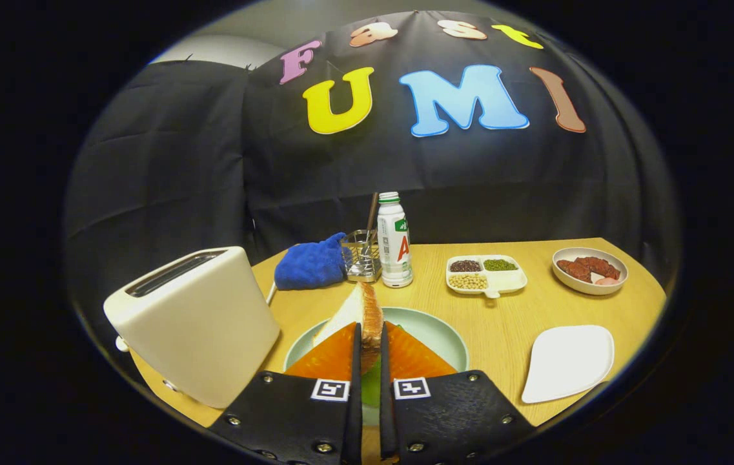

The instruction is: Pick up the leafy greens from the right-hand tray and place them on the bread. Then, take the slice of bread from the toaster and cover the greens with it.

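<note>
My gripper (370,336) is shut on a slice of bread (359,312), held edge-up between the two fingers, its crust facing right. Under the fingers lies a pale green plate (444,339). A bit of leafy green (372,382) shows in the narrow gap between the fingers, low over the plate. The cream toaster (193,320) stands just left of the plate, its slots on top looking dark. The white right-hand tray (567,363) lies bare to the right of the plate.
Behind the plate stand a white bottle (395,240), a metal utensil holder (360,256) and a blue oven mitt (310,263). Farther right are a divided dish of beans (487,274) and a bowl of meat (589,270). The wooden table (515,316) ends at the black cloth wall.
</note>
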Demonstrator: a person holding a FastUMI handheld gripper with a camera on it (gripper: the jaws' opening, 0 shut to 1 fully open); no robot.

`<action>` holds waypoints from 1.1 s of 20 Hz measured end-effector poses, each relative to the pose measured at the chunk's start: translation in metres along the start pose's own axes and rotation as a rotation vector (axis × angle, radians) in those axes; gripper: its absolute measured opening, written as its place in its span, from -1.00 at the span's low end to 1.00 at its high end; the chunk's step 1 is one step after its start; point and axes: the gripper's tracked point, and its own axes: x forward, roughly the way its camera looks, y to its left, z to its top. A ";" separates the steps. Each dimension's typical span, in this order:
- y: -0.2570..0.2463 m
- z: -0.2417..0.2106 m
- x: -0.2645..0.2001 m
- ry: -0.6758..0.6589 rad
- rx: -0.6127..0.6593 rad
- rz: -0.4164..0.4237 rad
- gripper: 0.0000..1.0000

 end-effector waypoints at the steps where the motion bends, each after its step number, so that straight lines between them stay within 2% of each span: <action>1: -0.003 0.000 -0.001 0.000 -0.015 -0.005 -0.78; 6: -0.006 -0.005 0.002 0.007 -0.002 -0.001 -0.72; 7: -0.015 -0.005 0.003 0.012 -0.016 -0.026 -0.68; 8: -0.016 -0.008 0.003 0.018 -0.022 -0.028 -0.45; 15: -0.025 -0.020 0.008 0.057 0.028 -0.021 -0.40; 18: -0.042 -0.017 0.008 0.036 -0.020 -0.068 -0.32; 22: -0.059 -0.007 -0.003 -0.012 -0.028 -0.091 -0.32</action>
